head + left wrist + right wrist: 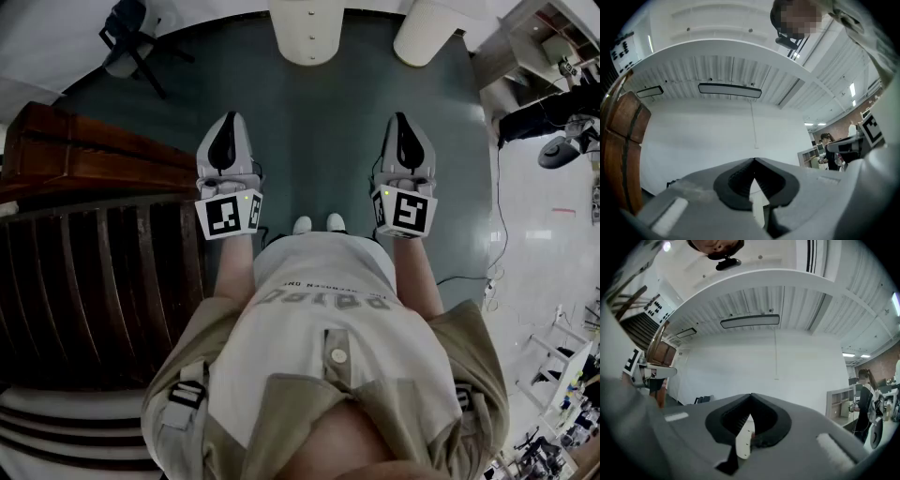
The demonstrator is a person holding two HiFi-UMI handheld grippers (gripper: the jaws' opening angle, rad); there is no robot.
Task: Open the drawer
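Note:
No drawer front shows plainly in any view. A dark brown wooden cabinet [84,155] stands at the left of the head view, and its side shows at the left edge of the left gripper view [618,140]. My left gripper [227,122] is held out over the grey floor, to the right of the cabinet and apart from it, jaws shut and empty [753,160]. My right gripper [401,120] hangs level with it further right, also shut with nothing in it [751,395]. Both point toward a bare white wall [717,140].
Dark slatted woodwork [103,281] lies below the cabinet at my left. Two white columns [305,28] [427,28] stand ahead, a black chair [127,37] at far left. Cables [497,234] and shelving lie to the right. A person [865,394] stands far off at the right.

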